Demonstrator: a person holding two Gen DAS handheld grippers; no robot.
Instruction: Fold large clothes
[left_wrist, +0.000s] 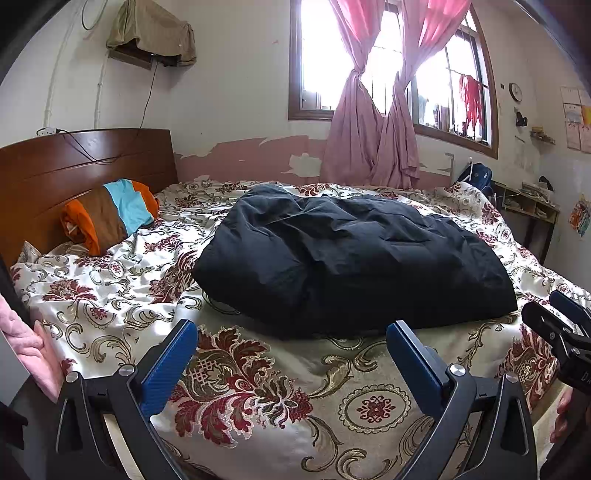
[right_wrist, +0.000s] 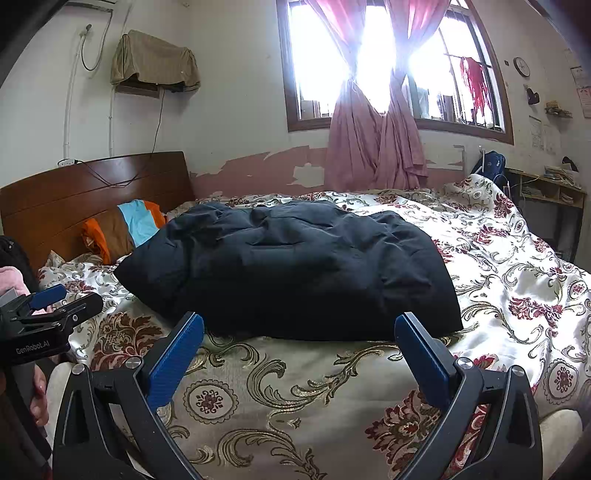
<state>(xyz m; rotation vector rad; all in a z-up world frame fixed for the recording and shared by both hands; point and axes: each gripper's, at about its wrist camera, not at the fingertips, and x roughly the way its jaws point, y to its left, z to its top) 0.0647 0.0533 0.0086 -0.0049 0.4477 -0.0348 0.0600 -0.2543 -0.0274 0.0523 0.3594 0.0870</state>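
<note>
A dark navy padded garment (left_wrist: 347, 254) lies in a folded, puffy bundle on the flowered bedspread (left_wrist: 258, 398). It also shows in the right wrist view (right_wrist: 295, 269). My left gripper (left_wrist: 291, 332) is open and empty, just short of the bundle's near edge. My right gripper (right_wrist: 299, 325) is open and empty, also just short of that edge. The right gripper shows at the right edge of the left wrist view (left_wrist: 554, 314). The left gripper shows at the left edge of the right wrist view (right_wrist: 62, 299).
A rolled orange, brown and blue cloth (left_wrist: 110, 214) lies by the wooden headboard (left_wrist: 74, 166). Pink curtains (left_wrist: 369, 129) hang at the window behind the bed. A desk with clutter (left_wrist: 528, 203) stands at the far right. The bedspread (right_wrist: 517, 277) spreads wide to the right.
</note>
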